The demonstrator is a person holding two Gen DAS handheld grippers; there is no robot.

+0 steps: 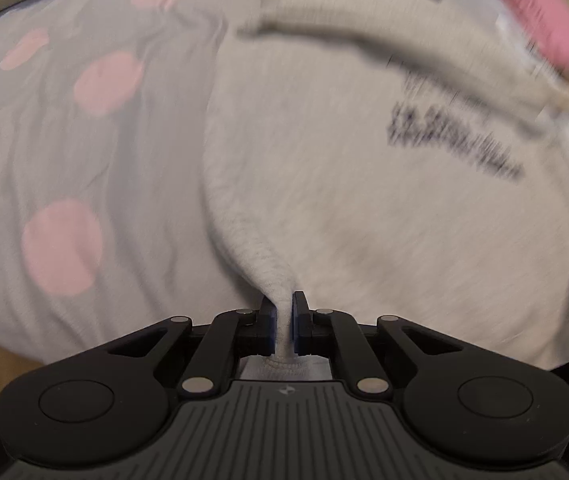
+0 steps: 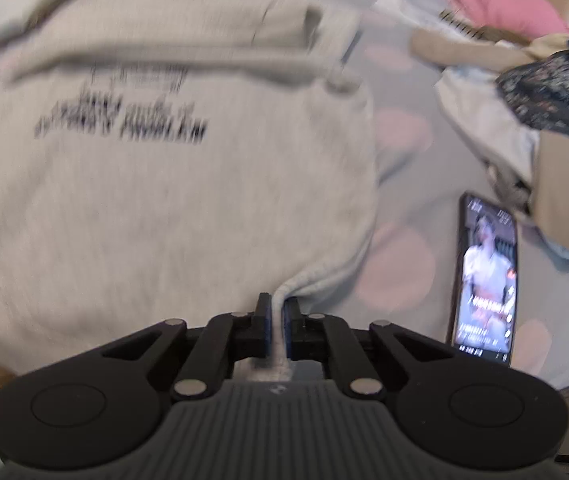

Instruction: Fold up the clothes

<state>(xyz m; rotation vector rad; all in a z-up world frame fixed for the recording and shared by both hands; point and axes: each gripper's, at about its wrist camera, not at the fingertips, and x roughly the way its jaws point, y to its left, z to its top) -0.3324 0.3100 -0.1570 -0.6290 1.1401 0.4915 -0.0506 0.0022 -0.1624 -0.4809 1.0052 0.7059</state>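
Pinching hem corners of the pale grey printed sweatshirt (image 1: 324, 168), left gripper (image 1: 283, 320) and right gripper (image 2: 278, 320) should lift evenly, keeping the hem taut.

Brightness: even, soft indoor light in both my views; no glare.
Shadows: faint, only under the folded sleeve beyond my jaws.
Blur: heavy motion smear across the sweatshirt (image 1: 364, 208) ahead of my jaws; its black print (image 2: 124, 120) is unreadable.
Sharpest: my own left gripper (image 1: 283, 320) and right gripper (image 2: 277, 322), and the ribbed hem pinched between the jaws.
Phone screen (image 2: 486, 276): glowing, right of my right jaws, fairly crisp.
Distortion: fisheye bulge; dark vignette at the corners.
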